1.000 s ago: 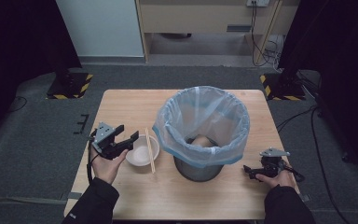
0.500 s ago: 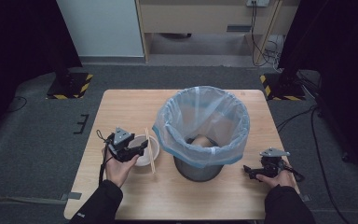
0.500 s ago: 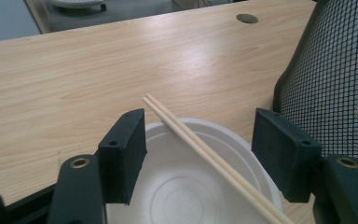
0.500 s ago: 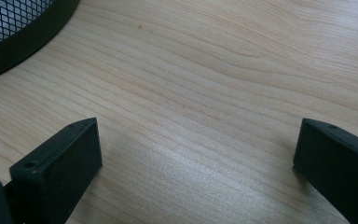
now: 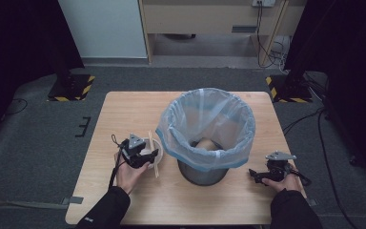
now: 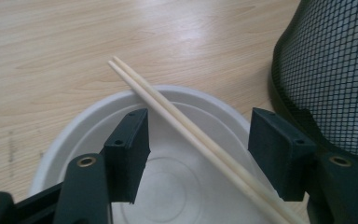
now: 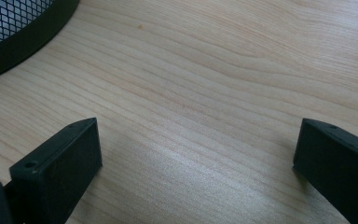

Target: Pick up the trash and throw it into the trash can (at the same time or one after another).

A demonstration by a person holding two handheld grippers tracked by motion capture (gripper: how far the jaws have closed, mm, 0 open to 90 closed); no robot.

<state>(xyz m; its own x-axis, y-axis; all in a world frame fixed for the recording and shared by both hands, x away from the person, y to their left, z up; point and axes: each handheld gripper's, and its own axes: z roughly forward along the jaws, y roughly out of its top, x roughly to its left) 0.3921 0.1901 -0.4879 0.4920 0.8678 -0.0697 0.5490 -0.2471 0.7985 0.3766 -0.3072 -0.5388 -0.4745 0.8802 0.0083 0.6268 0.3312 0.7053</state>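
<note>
Wooden chopsticks [image 6: 193, 135] lie across the white bowl [image 6: 74, 135], right between the jaws of my left gripper [image 6: 198, 149], which have just been closing but aren't squeezing yet, so I can grab them.

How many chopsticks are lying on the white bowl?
2. The chopsticks lie side by side, touching, across the rim of the white bowl, between the open jaws of the left tool. None appears hidden.

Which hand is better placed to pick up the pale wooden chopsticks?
Left. The left gripper has its open jaws astride the pale wooden chopsticks on the white round bowl; the right gripper rests beyond the bin.
</note>
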